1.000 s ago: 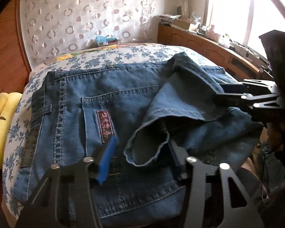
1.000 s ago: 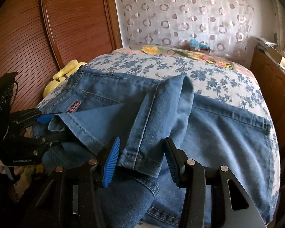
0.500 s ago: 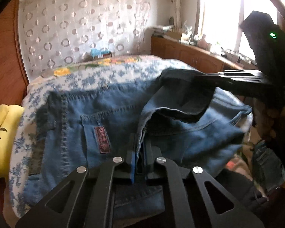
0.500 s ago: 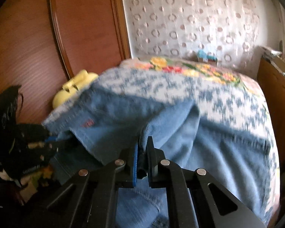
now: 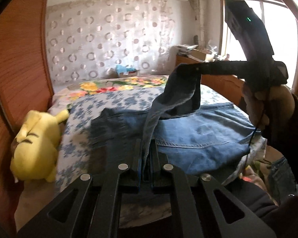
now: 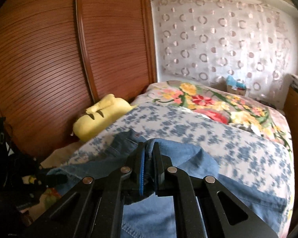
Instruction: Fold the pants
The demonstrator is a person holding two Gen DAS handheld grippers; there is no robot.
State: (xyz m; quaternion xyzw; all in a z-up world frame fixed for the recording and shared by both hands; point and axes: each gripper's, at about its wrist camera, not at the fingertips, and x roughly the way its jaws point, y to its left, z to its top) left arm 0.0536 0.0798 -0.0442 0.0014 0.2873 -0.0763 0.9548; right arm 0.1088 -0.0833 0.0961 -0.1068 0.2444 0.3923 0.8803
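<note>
Left tongs (image 5: 147,154) are clamped on a hem of the blue denim pants (image 5: 198,136), and the right tongs (image 6: 149,154) pinch the other leg end, raised above the bed with the blue-flowered sheet (image 6: 238,144). The body of the pants lies ahead; open sheet beyond toward the headboard, yellow plush toy (image 5: 35,144) off left.

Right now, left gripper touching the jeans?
Touching. Left wrist view: left gripper is shut on a fold of the jeans, denim pinched between both pads.
</note>
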